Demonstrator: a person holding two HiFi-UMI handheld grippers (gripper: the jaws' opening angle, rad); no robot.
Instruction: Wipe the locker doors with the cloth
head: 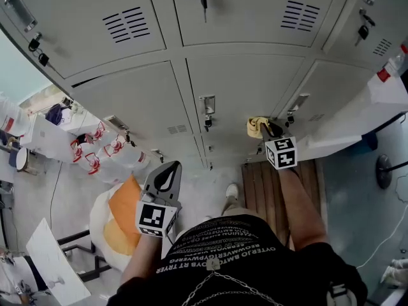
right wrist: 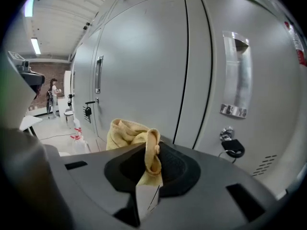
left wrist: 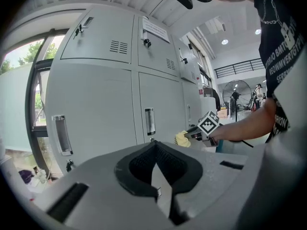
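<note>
- Cloth (right wrist: 127, 131): yellow and bunched in a lump, pinched tight in the right claw (right wrist: 147, 178).
- A thin fold runs from the claw out to the lump and points at the locker door (right wrist: 144, 56). The lump has no clear long side.
- It sits near that door's edge, by the seam. I cannot tell if it touches.
- To wipe well, I think: press the lump flat and rub from edge to edge.
- The left claw (left wrist: 160, 176) is squeezed closed on nothing, back from the lockers.
</note>
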